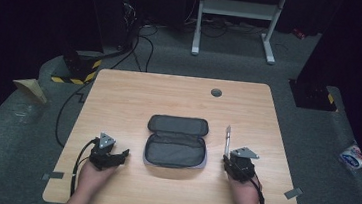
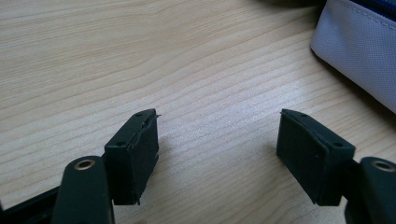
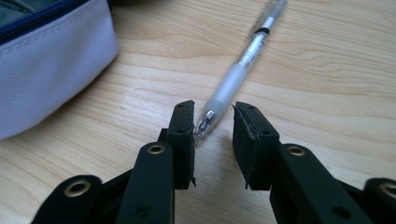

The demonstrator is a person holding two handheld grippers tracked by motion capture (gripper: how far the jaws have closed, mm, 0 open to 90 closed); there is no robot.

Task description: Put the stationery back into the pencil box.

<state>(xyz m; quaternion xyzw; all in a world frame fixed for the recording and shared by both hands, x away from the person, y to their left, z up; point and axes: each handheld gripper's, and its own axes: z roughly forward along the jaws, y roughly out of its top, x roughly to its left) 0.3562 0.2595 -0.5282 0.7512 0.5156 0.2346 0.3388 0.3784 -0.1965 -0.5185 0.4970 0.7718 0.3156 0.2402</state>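
An open dark pencil pouch (image 1: 176,142) lies flat at the middle of the wooden table (image 1: 169,96); its pale grey outer side (image 3: 46,74) (image 2: 359,51) edges both gripper views. A clear pen (image 1: 226,139) (image 3: 243,60) lies right of the pouch, pointing away from me. My right gripper (image 1: 225,159) (image 3: 213,126) sits at the pen's near end. Its jaws stand narrow with the pen's tip between them, close to the left pad, and a gap remains on the other side. My left gripper (image 1: 122,154) (image 2: 217,135) rests left of the pouch, open wide over bare wood.
A round grey cable grommet (image 1: 216,92) sits near the table's far edge. Grey tape pieces (image 1: 293,193) (image 1: 53,175) mark the near corners. Beyond the table stand a white desk frame (image 1: 238,9) and floor cables (image 1: 139,43).
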